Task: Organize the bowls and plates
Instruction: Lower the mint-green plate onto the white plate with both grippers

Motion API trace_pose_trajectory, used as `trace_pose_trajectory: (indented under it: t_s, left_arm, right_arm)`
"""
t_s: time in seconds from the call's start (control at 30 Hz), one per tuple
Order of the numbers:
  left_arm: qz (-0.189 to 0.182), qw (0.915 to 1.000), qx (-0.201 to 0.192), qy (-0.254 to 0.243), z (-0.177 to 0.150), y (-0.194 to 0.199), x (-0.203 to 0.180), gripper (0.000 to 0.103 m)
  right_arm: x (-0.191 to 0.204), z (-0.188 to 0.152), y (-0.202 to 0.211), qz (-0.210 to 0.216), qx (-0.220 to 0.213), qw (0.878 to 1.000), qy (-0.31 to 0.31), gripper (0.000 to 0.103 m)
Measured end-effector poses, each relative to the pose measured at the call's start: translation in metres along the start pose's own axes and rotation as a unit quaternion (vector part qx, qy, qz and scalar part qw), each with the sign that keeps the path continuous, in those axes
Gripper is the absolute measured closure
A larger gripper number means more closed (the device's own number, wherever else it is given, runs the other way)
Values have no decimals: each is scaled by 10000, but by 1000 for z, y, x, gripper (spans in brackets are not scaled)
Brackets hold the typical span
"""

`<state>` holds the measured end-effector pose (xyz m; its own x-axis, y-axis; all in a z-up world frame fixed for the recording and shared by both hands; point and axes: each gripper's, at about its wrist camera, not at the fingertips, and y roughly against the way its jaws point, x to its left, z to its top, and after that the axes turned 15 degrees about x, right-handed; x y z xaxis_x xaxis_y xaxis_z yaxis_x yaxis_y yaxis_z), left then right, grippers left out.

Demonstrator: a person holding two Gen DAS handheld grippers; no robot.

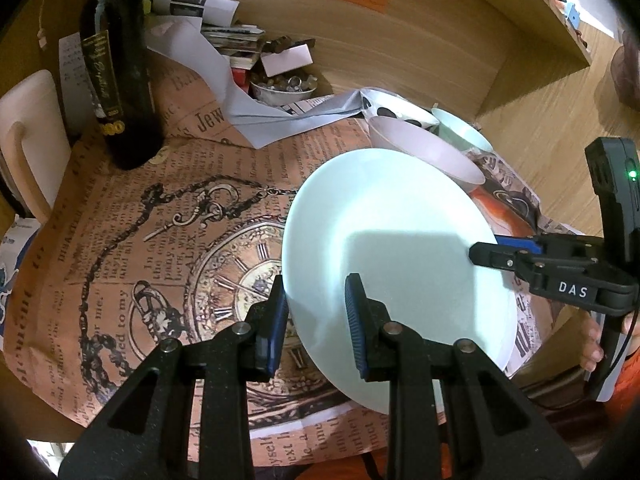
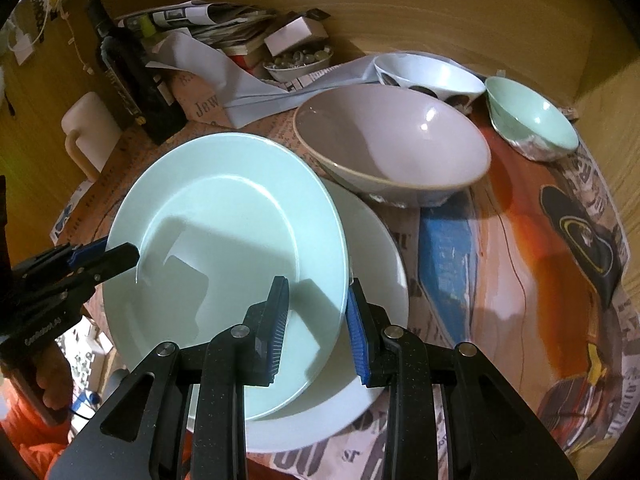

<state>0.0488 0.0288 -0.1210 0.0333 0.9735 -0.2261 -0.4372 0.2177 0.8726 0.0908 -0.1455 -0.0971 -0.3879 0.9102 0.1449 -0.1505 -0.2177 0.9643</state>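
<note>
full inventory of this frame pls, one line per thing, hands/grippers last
pale green plate: 1, mint, tilted, held at both rims above the white plate
white plate: 1, white, flat on the cloth under the green one
large bowl: 1, grey-lilac, behind the plates
patterned bowl: 1, white with dark spots, behind the large bowl
small bowl: 1, mint, far right
dish of beads: 1, white, at the back by the papers
bottle: 1, dark, back left
mug: 1, cream, left edge
paper pile: newspapers and white sheets, back
newsprint cloth: 1, orange-brown, covers the table
left gripper: shut on the plate's left rim
right gripper: shut on its right rim
</note>
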Motion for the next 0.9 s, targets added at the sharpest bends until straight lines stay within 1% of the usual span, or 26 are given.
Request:
trace_pose_trajectory:
  t_s: [0.17, 0.37, 0.5, 0.77, 0.9]
  left_arm:
    - [52, 9999, 86, -72, 1, -7, -5, 76]
    - [163, 9994, 202, -221, 3, -17, -13, 76]
    - [234, 9990, 231, -295, 5, -21, -14, 76]
    - [305, 9983, 310, -376, 12, -30, -13, 76]
    - [262, 9983, 359, -365, 16, -33, -11, 75]
  right_arm:
    - [-2, -8, -1, 14, -125, 9999, -94, 77]
    - [-7, -14, -3, -1, -147, 9998, -168, 77]
    - [-10, -17, -2, 72, -198, 9995, -237, 77]
    - [-13, -18, -3, 114, -186, 9996, -192, 77]
    - [-13, -19, -2, 135, -210, 9995, -186, 77]
